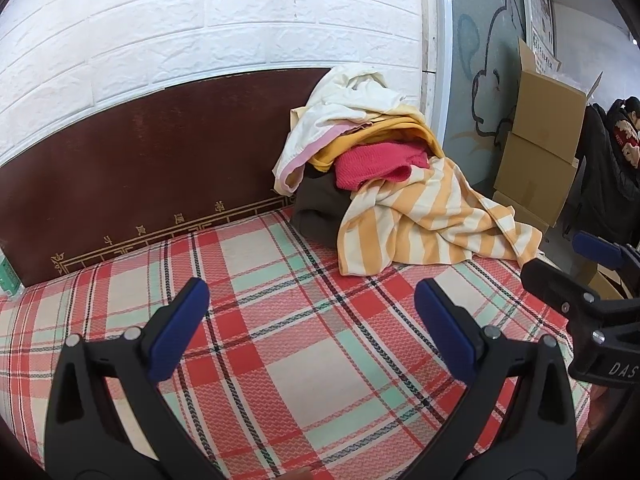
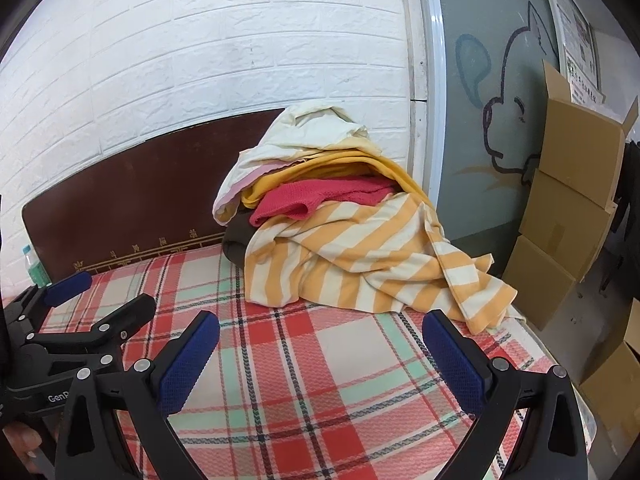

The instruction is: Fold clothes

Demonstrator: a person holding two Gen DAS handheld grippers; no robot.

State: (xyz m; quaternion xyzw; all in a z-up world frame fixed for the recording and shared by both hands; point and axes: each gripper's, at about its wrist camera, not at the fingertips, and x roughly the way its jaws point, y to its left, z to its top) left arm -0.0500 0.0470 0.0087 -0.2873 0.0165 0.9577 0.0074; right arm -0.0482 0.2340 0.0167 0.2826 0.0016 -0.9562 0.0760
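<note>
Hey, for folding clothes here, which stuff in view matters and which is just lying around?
For the job:
clothes pile
striped shirt
left gripper, open
right gripper, open
checked bed

Just lying about:
cardboard boxes
bottle
headboard

Bare mattress (image 1: pixel 304 344) before clothes pile (image 1: pixel 384 184)

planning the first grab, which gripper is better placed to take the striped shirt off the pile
Right, probably. The striped shirt spreads just ahead of the open right gripper, its hem near the right finger. From the open left gripper it lies farther off, up and to the right.
</note>
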